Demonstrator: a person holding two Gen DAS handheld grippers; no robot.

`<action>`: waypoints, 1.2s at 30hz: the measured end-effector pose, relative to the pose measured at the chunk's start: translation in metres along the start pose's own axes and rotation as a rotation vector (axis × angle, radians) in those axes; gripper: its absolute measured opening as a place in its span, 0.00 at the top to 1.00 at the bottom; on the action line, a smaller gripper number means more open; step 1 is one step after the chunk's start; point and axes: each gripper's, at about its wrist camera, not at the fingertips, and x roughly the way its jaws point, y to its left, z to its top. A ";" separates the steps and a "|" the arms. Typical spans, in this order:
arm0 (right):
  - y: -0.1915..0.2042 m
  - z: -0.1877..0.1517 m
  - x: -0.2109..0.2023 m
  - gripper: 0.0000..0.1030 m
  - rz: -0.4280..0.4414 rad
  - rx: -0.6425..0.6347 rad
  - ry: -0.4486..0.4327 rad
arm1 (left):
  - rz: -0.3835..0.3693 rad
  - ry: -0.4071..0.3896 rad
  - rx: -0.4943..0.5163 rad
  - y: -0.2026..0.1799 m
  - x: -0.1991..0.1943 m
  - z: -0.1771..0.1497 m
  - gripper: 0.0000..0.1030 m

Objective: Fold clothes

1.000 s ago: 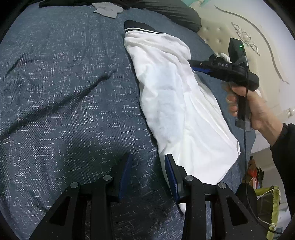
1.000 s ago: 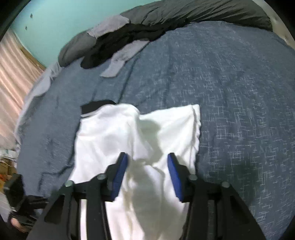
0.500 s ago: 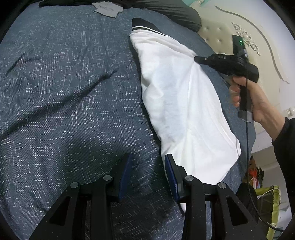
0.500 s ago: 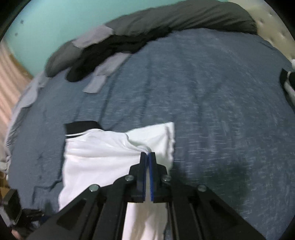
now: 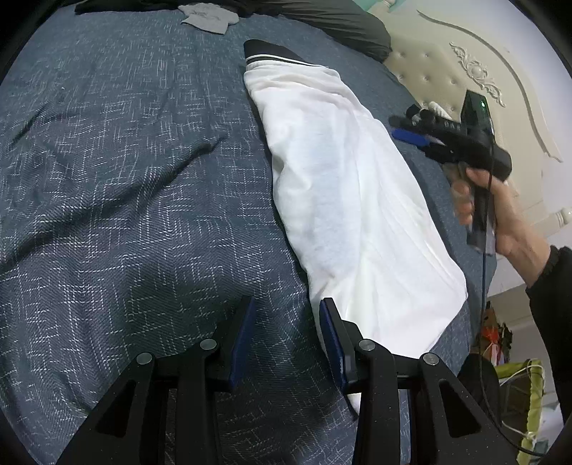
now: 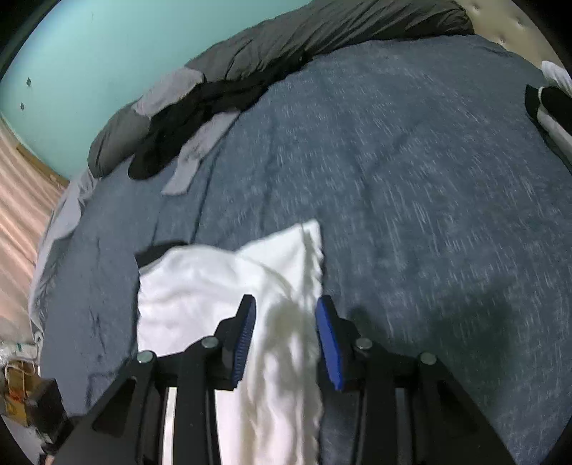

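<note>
A white shirt (image 5: 354, 200) with a black collar (image 5: 268, 53) lies in a long narrow fold on the dark blue bed cover (image 5: 125, 179). My left gripper (image 5: 286, 322) is open and empty, low over the cover, its right finger beside the shirt's near end. My right gripper (image 6: 286, 322) is open above the shirt (image 6: 221, 286), near its folded edge; it also shows in the left wrist view (image 5: 411, 125), held to the right of the shirt.
A grey duvet (image 6: 321, 32) and dark and grey clothes (image 6: 186, 128) lie along the far side of the bed. A cream padded headboard (image 5: 464, 71) stands at the right. More black-and-white clothing (image 6: 550, 103) sits at the right edge.
My right gripper closed on the shirt's edge, carried it over, then opened and let go. It has pulled back to the right. The shirt lies narrower. My left gripper has not moved.
</note>
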 end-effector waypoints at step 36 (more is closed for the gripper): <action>-0.002 -0.025 -0.013 0.99 -0.180 -0.089 0.052 | 0.003 0.001 0.006 0.001 -0.006 0.000 0.61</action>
